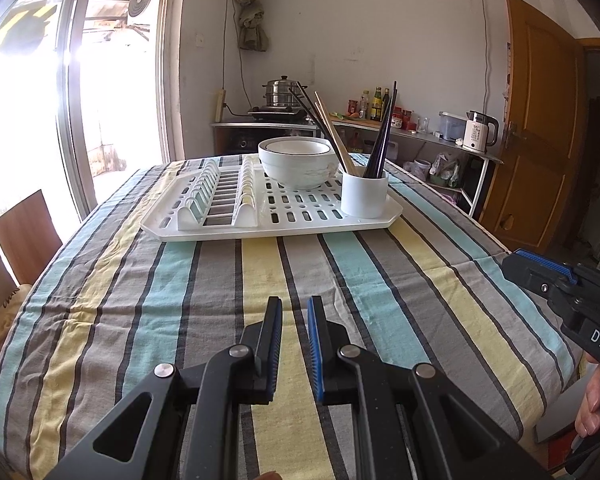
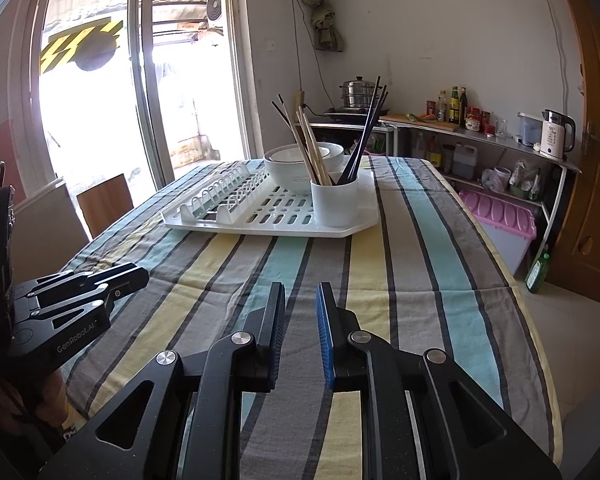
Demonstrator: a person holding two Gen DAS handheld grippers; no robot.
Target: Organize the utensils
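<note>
Your left gripper [image 1: 294, 312] and right gripper [image 2: 302, 298] both hover low over the striped tablecloth [image 1: 260, 272], each with its jaws parted by a narrow gap and holding nothing. The chopsticks [image 2: 312, 152] stand well ahead of both grippers, in a smooth white cylindrical cup [image 2: 334, 202] at the near right corner of the slotted white plastic drying rack [image 2: 260, 216]. Pale wooden sticks lean up and to the left; dark glossy ones [image 1: 384, 140] tilt up and to the right, long axes near upright. Stacked white bowls [image 1: 296, 160] sit just behind the cup.
</note>
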